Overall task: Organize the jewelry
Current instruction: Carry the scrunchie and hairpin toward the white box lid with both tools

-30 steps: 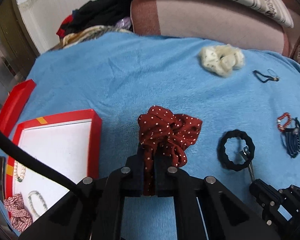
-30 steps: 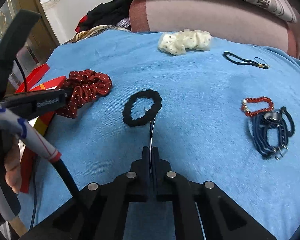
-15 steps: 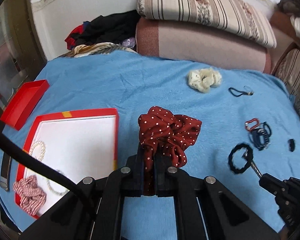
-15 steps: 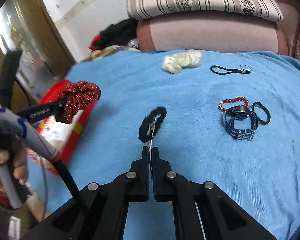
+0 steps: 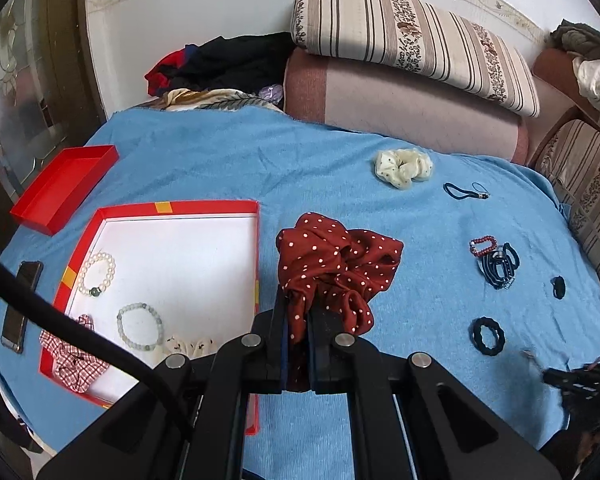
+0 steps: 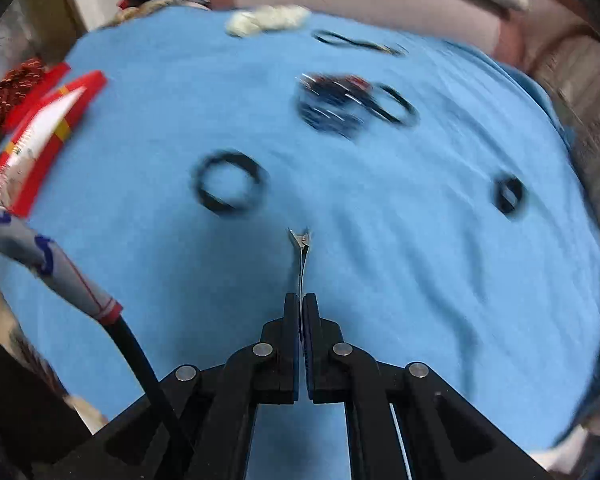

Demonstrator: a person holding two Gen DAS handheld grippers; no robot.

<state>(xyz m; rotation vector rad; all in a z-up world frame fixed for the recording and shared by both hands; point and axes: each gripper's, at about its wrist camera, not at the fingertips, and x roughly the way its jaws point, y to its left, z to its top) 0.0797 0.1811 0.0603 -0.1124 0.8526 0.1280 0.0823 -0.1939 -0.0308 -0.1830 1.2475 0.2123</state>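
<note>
Left wrist view: left gripper [image 5: 298, 344] is pinched on the red polka-dot scrunchie [image 5: 336, 268], held just right of the red tray [image 5: 204, 207].

Right wrist view, blurred: right gripper [image 6: 301, 312] is pressed together on thin metal tweezers [image 6: 301, 256], tips slightly parted, near the black ring scrunchie [image 6: 229, 187] on the blue cloth [image 6: 400, 264], not touching it.
</note>
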